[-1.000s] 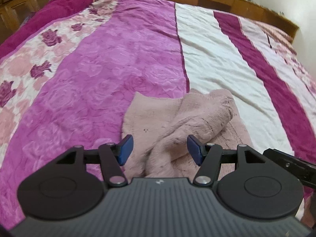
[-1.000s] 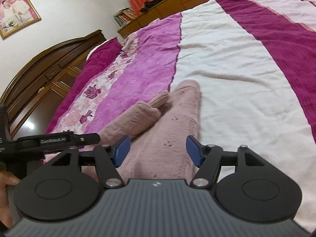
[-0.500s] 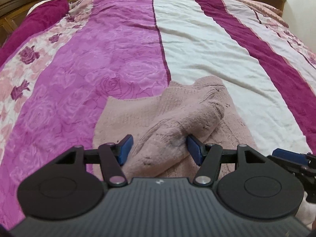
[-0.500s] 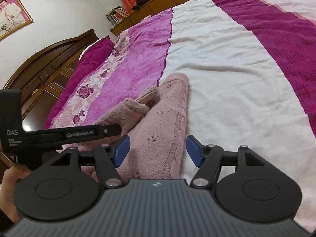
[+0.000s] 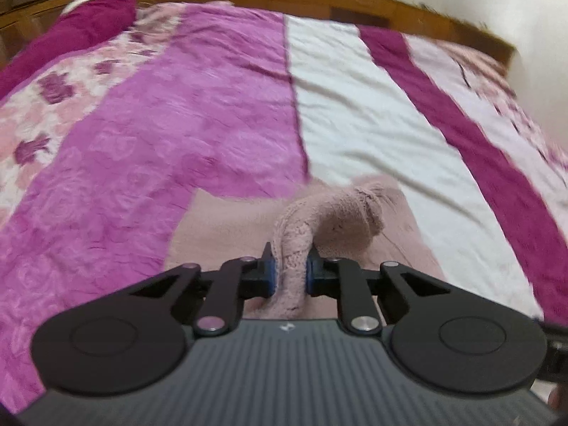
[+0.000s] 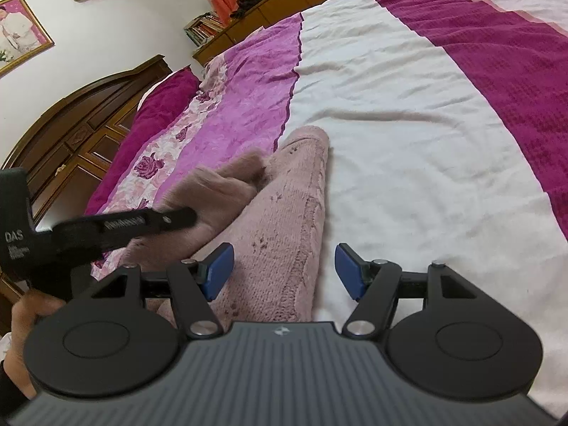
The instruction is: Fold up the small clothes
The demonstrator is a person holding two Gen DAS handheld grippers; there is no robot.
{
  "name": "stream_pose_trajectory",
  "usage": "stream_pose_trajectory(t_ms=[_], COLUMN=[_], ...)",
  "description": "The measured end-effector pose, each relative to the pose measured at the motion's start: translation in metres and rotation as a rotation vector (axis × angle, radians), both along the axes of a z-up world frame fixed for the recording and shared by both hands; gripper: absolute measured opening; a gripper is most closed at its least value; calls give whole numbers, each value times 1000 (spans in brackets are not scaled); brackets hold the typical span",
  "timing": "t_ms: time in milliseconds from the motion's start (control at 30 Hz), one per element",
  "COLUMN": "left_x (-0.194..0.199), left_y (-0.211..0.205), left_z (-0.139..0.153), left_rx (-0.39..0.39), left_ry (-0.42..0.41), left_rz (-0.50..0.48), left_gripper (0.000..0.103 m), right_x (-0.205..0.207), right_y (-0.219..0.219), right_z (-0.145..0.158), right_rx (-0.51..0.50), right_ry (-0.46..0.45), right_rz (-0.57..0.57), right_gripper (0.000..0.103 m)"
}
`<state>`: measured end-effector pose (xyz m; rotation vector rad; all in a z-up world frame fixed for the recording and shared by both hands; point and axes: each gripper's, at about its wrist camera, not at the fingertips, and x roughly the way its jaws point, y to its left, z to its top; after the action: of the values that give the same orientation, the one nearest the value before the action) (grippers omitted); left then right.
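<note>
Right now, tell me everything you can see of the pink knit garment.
The pink knit garment is dusty pink, soft and fuzzy, with ribbed edging and small dark specks. It lies mostly flat on the bedspread, across the purple and white stripes. One bunched fold is lifted, pinched in the left claw. The right claw is open over its near edge.

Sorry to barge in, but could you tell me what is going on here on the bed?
A person is folding a small pink sweater on the bedspread, with tongs in each hand. The left tongs are shut on a bunched fold of the sweater, which rises off the rest. The right tongs are open, poised over the sweater's right-hand edge and holding nothing. The fold is not yet laid down.
</note>
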<state>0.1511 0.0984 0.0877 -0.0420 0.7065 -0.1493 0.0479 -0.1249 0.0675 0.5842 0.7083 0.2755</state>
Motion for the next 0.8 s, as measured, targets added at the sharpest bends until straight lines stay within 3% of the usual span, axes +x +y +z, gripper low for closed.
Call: stream_pose_trajectory(t_ms=[100, 267, 367, 533, 800], left_x=[-1, 6, 8, 13, 14], left_y=[33, 85, 88, 83, 99], left_z=[4, -28, -42, -39, -48], left_rx=[-66, -191, -206, -175, -218], left_ry=[-14, 93, 121, 97, 112], left_rz=[127, 294, 283, 258, 300], left_gripper=[17, 17, 17, 17, 18], right_x=[0, 1, 1, 0, -3], right_y=[3, 13, 22, 31, 42], right_z=[1, -2, -3, -4, -3], right_rx=[-4, 11, -2, -9, -41], right_ry=[-5, 6, 2, 4, -15], right_rz=[10, 40, 58, 69, 104], right_gripper=[70, 70, 70, 71, 73])
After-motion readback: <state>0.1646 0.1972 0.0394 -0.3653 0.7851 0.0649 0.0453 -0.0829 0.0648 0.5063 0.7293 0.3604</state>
